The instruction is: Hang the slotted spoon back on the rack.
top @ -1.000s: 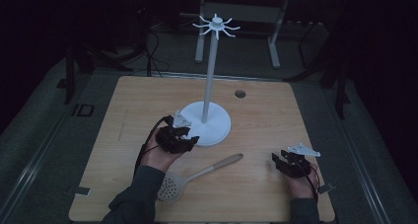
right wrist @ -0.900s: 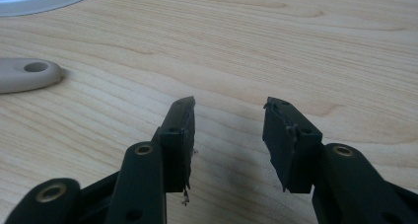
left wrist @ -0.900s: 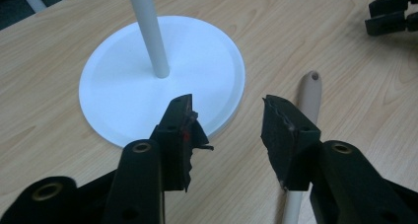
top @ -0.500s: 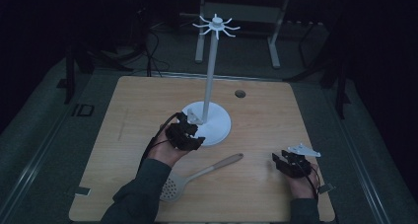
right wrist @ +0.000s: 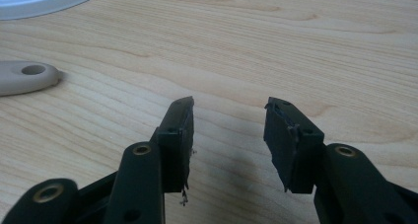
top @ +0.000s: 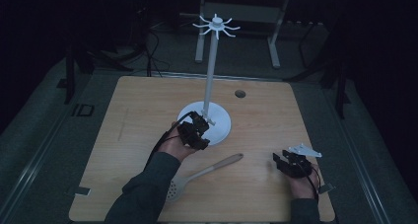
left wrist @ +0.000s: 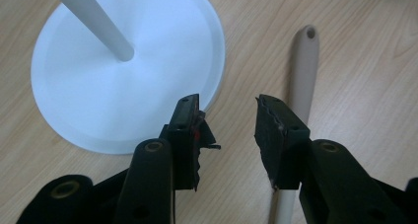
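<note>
Dim high view, fine detail lost. One beige slotted spoon (top: 204,176) flat on the table (top: 138,115), its perforated bowl partly hidden behind the near sleeve. One white hook stand (top: 212,116), base just far of the spoon. Left gripper (left wrist: 226,123) fingers apart, just been closing (nothing between them), over the base rim. Right gripper (right wrist: 229,130) fingers released above bare wood. No readable writing.

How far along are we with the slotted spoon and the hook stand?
Nothing looks done: the slotted spoon lies flat on the table, and the stand's hooks are bare. In hand: the left gripper, jaws just closing on nothing, hovers by the stand base. Right gripper waits open. Left: grasping, lifting and probably hanging the spoon.
</note>
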Demonstrator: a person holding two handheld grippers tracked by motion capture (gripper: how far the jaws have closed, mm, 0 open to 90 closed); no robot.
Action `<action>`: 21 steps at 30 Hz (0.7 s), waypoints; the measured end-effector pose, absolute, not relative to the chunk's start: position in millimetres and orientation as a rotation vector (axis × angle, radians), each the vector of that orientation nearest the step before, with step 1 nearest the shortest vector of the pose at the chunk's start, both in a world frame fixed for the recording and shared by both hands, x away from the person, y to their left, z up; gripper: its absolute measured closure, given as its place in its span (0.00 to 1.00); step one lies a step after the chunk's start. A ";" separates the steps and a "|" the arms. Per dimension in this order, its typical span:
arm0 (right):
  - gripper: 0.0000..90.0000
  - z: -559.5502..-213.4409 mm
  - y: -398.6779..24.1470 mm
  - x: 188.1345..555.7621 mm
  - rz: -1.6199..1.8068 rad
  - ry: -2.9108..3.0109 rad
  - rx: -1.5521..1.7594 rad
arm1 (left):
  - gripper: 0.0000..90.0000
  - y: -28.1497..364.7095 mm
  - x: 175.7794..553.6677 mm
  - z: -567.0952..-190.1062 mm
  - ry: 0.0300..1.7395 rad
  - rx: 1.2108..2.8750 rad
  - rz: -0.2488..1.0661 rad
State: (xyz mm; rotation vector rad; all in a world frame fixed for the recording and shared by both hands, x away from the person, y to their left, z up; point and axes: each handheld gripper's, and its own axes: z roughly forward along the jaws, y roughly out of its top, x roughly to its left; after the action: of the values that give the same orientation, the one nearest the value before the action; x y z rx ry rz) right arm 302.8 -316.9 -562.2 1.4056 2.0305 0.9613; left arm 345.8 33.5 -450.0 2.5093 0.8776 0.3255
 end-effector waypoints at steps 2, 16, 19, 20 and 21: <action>0.59 -562.0 -316.8 302.5 0.956 2.027 1.403 | 0.73 31.1 346.6 -450.5 0.874 2.522 0.319; 0.58 -562.2 -317.1 302.1 0.957 2.027 1.404 | 0.73 9.3 352.8 -457.1 0.828 2.640 0.264; 0.58 -562.3 -316.9 302.0 0.957 2.028 1.403 | 0.73 6.5 353.6 -458.8 0.818 2.654 0.246; 0.58 -562.3 -316.9 302.1 0.957 2.029 1.403 | 0.73 5.3 353.7 -459.4 0.811 2.663 0.237; 0.58 -562.5 -316.8 302.1 0.958 2.030 1.403 | 0.73 4.0 353.5 -460.2 0.805 2.666 0.225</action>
State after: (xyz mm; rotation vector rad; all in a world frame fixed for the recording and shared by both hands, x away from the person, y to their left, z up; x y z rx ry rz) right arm 302.1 -316.8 -562.5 1.4033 2.0299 0.9578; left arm 353.5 4.0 -460.2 2.6662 0.8048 0.2248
